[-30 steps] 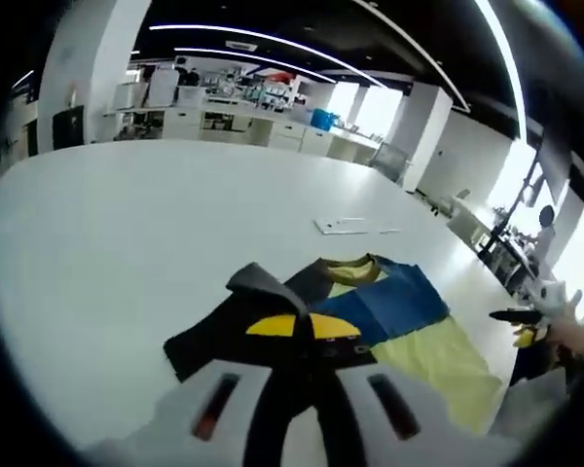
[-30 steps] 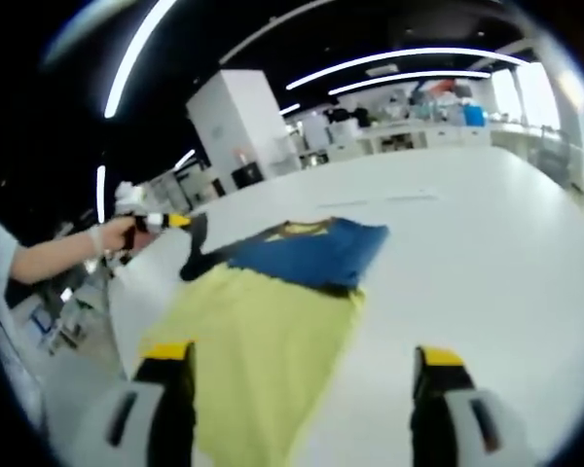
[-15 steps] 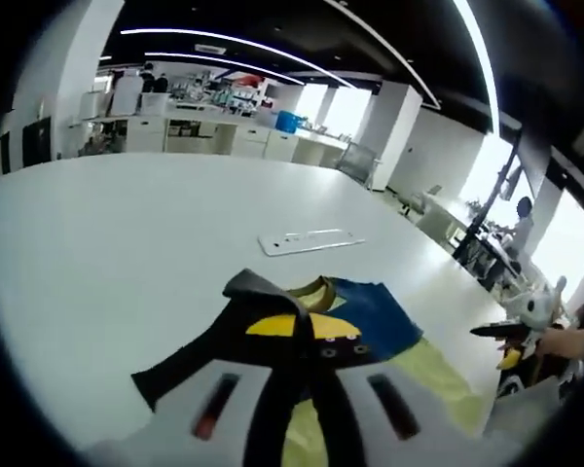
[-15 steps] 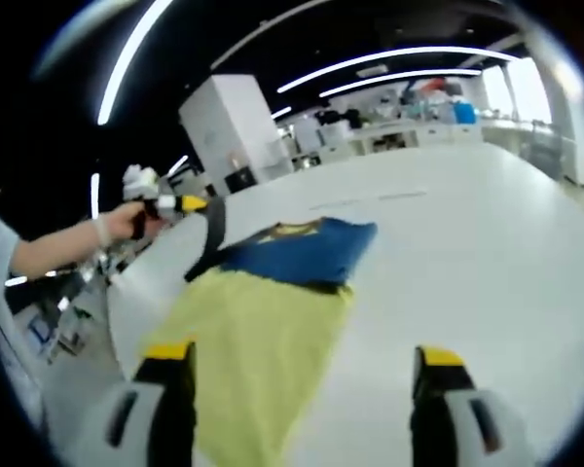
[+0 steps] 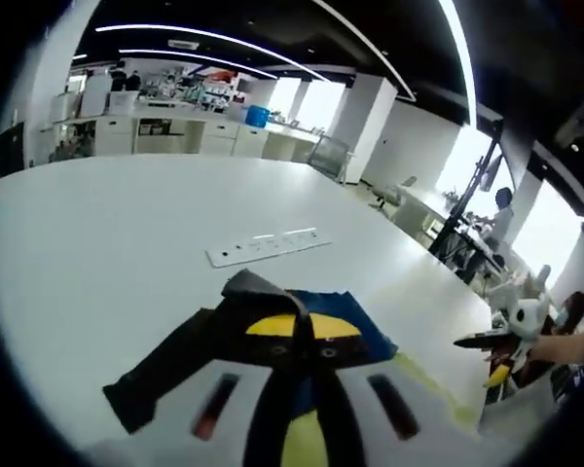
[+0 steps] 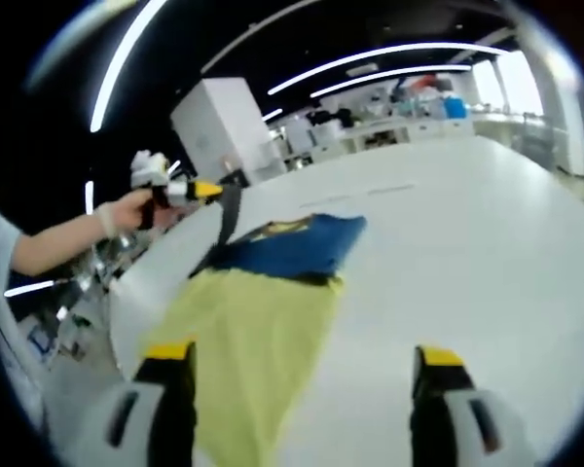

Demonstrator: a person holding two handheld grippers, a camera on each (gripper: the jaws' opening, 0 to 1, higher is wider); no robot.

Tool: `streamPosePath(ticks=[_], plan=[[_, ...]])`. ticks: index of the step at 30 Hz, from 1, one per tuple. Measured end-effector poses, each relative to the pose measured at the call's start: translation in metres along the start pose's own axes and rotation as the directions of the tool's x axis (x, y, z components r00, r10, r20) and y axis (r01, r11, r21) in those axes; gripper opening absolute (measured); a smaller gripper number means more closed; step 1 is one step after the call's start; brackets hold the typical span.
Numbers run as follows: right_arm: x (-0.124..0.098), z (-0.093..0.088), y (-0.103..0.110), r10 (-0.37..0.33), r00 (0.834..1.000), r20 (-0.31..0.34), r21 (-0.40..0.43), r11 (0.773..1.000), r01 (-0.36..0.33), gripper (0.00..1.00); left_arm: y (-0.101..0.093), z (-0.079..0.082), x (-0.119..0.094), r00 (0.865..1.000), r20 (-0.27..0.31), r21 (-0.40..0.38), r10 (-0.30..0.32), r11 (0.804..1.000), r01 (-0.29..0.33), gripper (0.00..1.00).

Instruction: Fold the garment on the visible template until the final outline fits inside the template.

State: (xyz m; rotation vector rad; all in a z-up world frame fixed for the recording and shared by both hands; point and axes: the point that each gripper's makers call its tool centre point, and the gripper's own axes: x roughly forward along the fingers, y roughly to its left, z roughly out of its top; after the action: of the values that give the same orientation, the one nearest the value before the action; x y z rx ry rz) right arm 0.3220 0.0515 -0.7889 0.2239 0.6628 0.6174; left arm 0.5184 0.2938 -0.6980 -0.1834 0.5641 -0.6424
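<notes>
Now the left gripper (image 5: 302, 326) holds the black sleeve (image 5: 165, 375) higher off the white tabletop (image 5: 97, 243) than 1 second ago; its jaws are pinched tight on the dark fabric, which bunches just above their tips and hangs down to their left. More tabletop shows beyond the jaws than before, and the white power strip (image 5: 265, 247) now lies nearer, straight ahead of them. Just past the tips sits the blue part of the garment (image 5: 346, 316), with yellow cloth under the jaws' right side.

In the right gripper view, the right gripper (image 6: 302, 375) has its 2 jaws spread wide with nothing between them, as they were 1 second ago. The garment (image 6: 258, 302) lies 1 piece on the tabletop (image 6: 467, 253), its yellow body reaching down between and left of the jaws, its blue panel (image 6: 287, 243) farther ahead. Up and left of the jaws, the left gripper (image 6: 190, 190) is raised above the cloth, the black sleeve (image 6: 229, 219) hanging from it, higher than earlier.
</notes>
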Motion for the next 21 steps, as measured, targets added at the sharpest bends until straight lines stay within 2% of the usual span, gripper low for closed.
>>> streamPosePath(ticks=[3, 7, 14, 21], plan=[[0.000, -0.001, -0.001, -0.001, 1.000, -0.002, 0.004, 1.000, 0.001, 0.92, -0.012, 0.000, 0.012, 1.000, -0.009, 0.023, -0.017, 1.000, 0.017, 0.00], [0.000, -0.001, -0.002, -0.002, 1.000, 0.001, 0.010, 1.000, 0.002, 0.92, -0.027, -0.003, 0.027, 0.999, -0.012, 0.017, -0.047, 0.999, 0.047, 0.00], [0.000, -0.002, -0.008, -0.010, 1.000, 0.002, 0.017, 1.000, 0.010, 0.92, -0.056, -0.021, 0.056, 0.995, -0.043, -0.002, -0.092, 0.996, 0.092, 0.00], [-0.003, -0.005, -0.014, -0.020, 1.000, 0.007, 0.034, 0.999, 0.020, 0.92, -0.085, -0.032, 0.075, 0.987, -0.068, 0.003, -0.143, 0.990, 0.143, 0.00]])
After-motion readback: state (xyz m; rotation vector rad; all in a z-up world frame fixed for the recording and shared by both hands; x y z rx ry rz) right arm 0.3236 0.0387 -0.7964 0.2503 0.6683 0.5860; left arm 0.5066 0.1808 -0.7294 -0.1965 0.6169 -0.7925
